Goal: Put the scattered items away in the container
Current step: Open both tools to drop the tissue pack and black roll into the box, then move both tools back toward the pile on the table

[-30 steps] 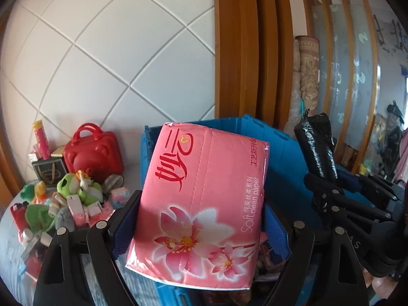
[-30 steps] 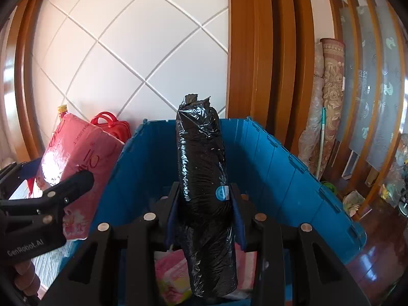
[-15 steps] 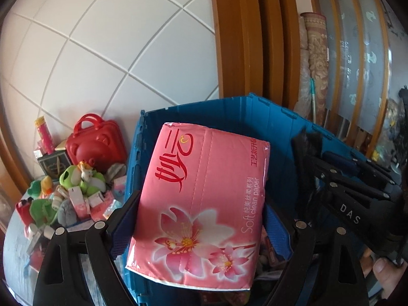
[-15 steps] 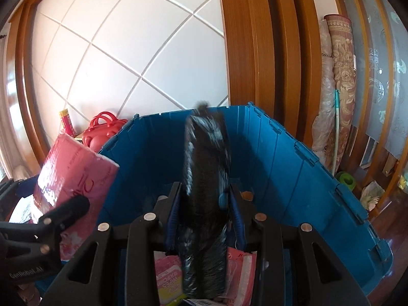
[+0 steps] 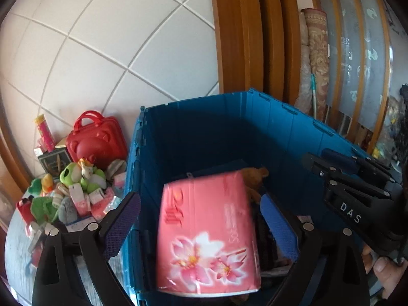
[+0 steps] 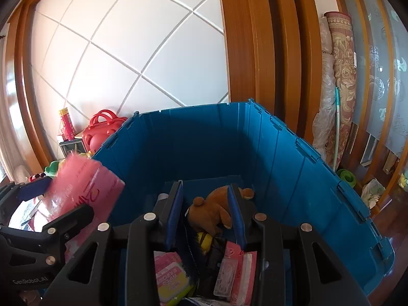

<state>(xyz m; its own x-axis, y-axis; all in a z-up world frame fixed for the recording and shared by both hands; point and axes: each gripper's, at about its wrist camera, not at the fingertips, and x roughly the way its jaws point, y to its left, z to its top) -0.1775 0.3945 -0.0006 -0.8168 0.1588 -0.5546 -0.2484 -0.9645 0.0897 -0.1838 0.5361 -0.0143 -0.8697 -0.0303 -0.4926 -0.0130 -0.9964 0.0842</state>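
- Between the fingers of the left claw [image 5: 201, 219] the pink tissue pack [image 5: 206, 237] is blurred; the jaws are opening wide and the pads stand apart from it, over the blue container [image 5: 280, 132].
- The right claw [image 6: 205, 214] is narrow and holds nothing.
- Below and ahead of it, a brown plush bear [image 6: 214, 206] and wipes packs [image 6: 172, 272] already lie inside.
- Far to the left, many toys [image 5: 76, 191] and a red case [image 5: 97, 140] wait on the desk [image 5: 17, 250].
- Both claws point down over the near rim.

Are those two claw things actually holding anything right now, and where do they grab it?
Nothing. The left gripper is opening, its pads clear of the blurred pink tissue pack. The right gripper is empty.
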